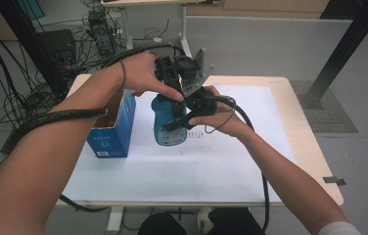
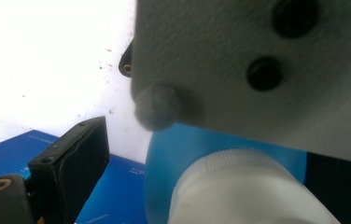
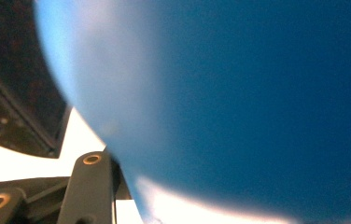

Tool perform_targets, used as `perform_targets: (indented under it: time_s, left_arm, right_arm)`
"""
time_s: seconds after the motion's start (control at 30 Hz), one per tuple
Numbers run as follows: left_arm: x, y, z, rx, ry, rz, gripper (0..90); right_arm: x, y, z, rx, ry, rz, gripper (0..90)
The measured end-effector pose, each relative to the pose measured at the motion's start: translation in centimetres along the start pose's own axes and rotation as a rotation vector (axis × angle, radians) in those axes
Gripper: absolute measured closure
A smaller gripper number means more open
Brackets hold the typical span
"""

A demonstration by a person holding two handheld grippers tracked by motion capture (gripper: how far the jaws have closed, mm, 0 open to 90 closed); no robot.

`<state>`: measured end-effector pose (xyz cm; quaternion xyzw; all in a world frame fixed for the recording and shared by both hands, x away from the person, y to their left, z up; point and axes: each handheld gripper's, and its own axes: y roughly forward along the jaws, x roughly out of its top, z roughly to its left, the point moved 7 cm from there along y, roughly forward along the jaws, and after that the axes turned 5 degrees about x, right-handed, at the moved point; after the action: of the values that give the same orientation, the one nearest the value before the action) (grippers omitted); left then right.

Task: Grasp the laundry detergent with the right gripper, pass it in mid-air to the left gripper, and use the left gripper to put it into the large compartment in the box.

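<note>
A blue bottle with a white cap stands upright on the white sheet. My left gripper comes down over the bottle's top. Its left finger stands a little apart from the cap, and its other finger is hidden. My right gripper holds the bottle's upper body from the right, one black finger lying across the front. In the right gripper view the blue bottle wall presses close beside the finger. The right gripper's grey plate sticks up between the hands.
An open blue cardboard box stands just left of the bottle. The wooden table ends at its right edge near the sheet. Cables trail from both grippers, and more cables lie on the floor beyond the table.
</note>
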<state>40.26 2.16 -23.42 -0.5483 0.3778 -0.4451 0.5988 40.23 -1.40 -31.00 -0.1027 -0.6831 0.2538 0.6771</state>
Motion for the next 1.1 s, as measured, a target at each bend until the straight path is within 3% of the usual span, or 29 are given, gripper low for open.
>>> perform_targets:
  time_s: [1.1]
  left_arm:
    - [0.02, 0.07, 0.05, 0.001, 0.002, 0.003, 8.0]
  right_arm:
    - [0.09, -0.18, -0.12, -0.016, -0.002, -0.005, 44.2]
